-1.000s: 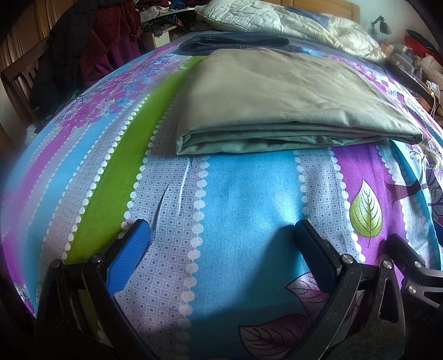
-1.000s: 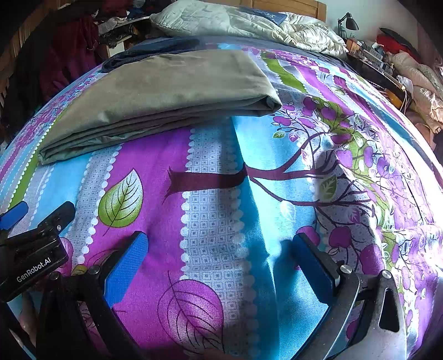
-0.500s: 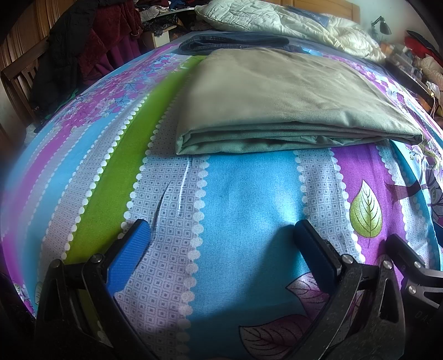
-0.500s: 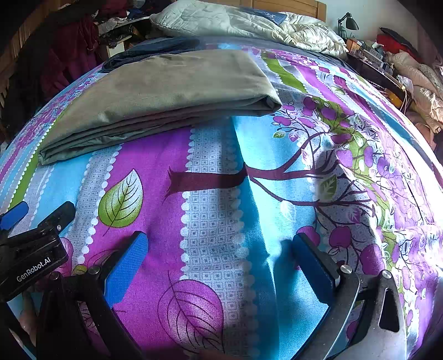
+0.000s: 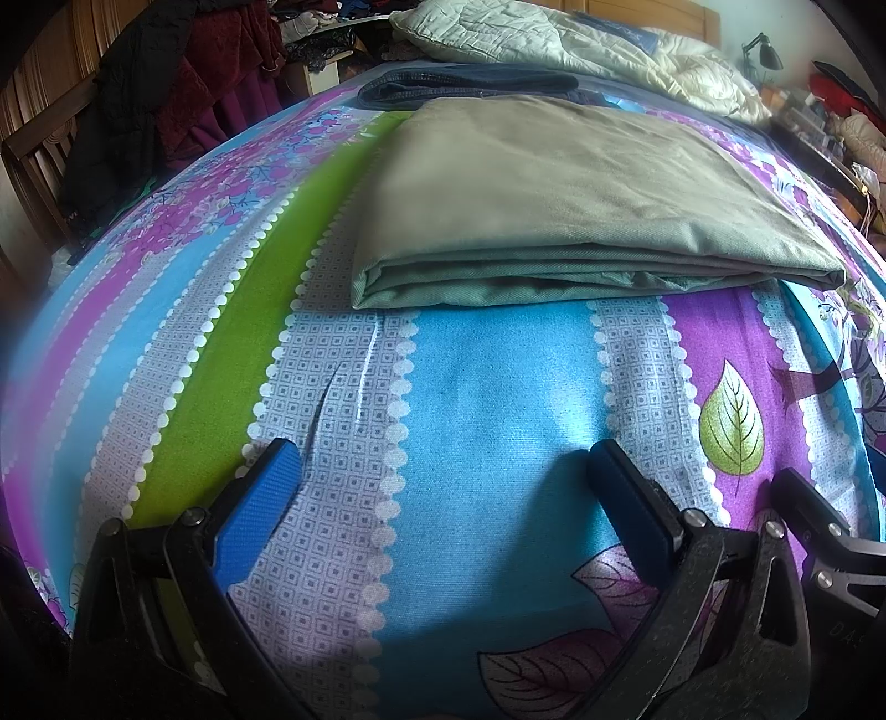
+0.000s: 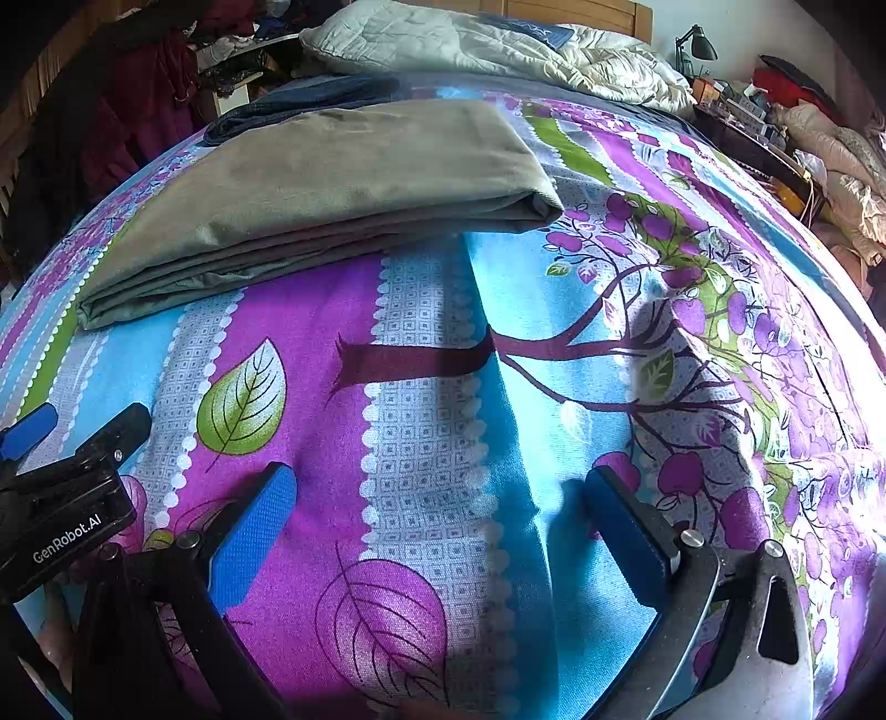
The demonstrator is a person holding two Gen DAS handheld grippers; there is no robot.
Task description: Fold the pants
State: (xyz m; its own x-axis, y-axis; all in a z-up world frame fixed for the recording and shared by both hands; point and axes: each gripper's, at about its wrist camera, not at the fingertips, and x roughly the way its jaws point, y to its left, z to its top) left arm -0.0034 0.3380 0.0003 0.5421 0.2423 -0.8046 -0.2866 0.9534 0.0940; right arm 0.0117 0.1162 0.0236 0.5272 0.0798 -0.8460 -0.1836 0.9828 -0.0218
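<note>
The pants (image 5: 559,194) lie folded mid-bed (image 5: 487,399), well apart from both grippers. Left gripper (image 5: 443,487) and right gripper (image 6: 437,498) hang with fingers wide, holding nothing. Folding looks finished; best keep clear and leave the layers square.

Folded pants (image 5: 565,205): flat on the bedsheet (image 5: 498,399), ahead of the left gripper (image 5: 443,471); ahead and left of the right gripper (image 6: 440,493).
Jeans (image 5: 470,88): just behind the pants.
Quilt (image 5: 581,50): farther back, behind the jeans.
Desk lamp (image 6: 695,47): far right of the quilt.
Grippers: side by side, both near the bedsheet, apart from the pants.
</note>
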